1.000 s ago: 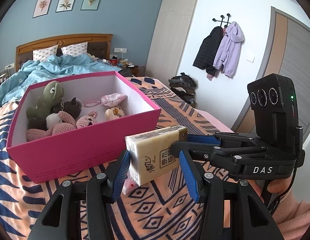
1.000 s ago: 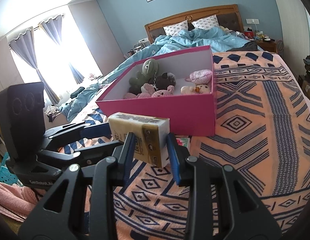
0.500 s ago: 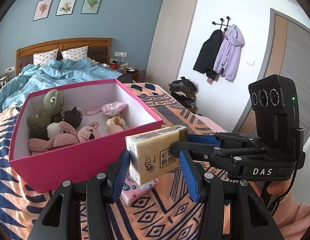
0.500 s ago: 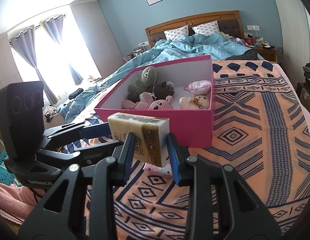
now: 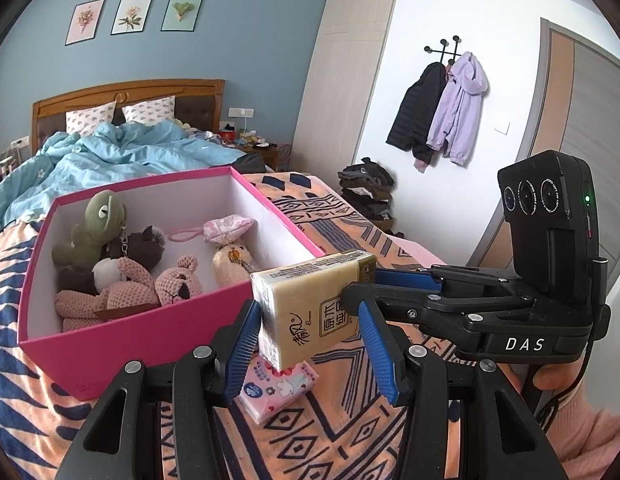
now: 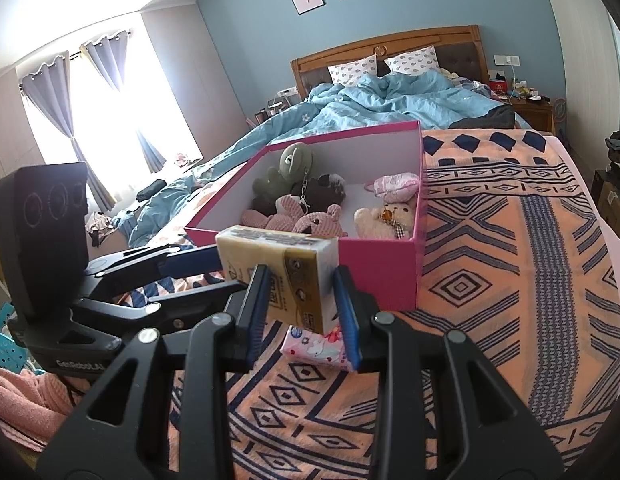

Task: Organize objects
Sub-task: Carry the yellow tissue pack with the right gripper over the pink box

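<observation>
A yellow tissue pack [image 5: 305, 312] [image 6: 285, 264] hangs just above the patterned blanket, near the front corner of the pink box [image 5: 109, 344] [image 6: 382, 268]. My left gripper [image 5: 310, 348] is shut across the pack's width. My right gripper [image 6: 301, 312] is shut on its end, reaching in from the right in the left wrist view. A pink tissue pack [image 5: 277, 388] [image 6: 314, 346] lies on the blanket directly under the yellow one. Inside the box sit several plush toys, among them a green one [image 5: 93, 224] and a pink bear [image 5: 177, 284].
The orange and navy blanket [image 6: 510, 280] covers the near half of the bed, with a rumpled blue duvet [image 6: 370, 108] behind the box. A heap of dark clothes [image 5: 366, 188] and hanging coats [image 5: 442, 108] are to the right of the bed. A pink sleeve [image 5: 582, 432] shows behind my right gripper.
Both grippers have risen a little with the yellow pack held between them. The pink pack beneath it, mostly hidden before, now shows, and more of the box's inside is visible.
</observation>
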Tool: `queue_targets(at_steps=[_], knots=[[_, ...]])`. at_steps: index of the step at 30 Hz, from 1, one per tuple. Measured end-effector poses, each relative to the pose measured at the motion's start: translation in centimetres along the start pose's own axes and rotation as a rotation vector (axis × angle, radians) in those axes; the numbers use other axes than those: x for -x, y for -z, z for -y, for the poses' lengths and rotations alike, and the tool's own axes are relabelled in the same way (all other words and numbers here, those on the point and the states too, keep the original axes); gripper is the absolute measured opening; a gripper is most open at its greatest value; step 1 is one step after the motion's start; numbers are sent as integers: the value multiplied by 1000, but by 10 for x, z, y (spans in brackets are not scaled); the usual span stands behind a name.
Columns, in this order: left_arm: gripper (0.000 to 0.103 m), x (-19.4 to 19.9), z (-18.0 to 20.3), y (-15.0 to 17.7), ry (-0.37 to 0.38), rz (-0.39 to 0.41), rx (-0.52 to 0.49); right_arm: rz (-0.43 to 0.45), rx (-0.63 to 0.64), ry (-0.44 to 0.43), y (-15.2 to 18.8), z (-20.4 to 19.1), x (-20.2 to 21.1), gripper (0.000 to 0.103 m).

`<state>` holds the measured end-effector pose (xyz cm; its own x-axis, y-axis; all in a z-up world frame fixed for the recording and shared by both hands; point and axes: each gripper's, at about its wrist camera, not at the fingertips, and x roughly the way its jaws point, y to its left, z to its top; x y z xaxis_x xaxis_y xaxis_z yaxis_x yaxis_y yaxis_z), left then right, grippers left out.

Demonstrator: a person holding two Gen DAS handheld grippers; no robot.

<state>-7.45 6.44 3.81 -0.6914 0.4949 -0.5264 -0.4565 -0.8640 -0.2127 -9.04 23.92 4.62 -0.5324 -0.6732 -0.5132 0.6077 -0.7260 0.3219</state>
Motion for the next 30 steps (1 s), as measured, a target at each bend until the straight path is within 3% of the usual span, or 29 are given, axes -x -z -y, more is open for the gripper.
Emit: queue_targets(at_steps=[30], knots=[[51,-9,-13,-29,-10,26,10,22,22,8,-31,5,-10,35]])
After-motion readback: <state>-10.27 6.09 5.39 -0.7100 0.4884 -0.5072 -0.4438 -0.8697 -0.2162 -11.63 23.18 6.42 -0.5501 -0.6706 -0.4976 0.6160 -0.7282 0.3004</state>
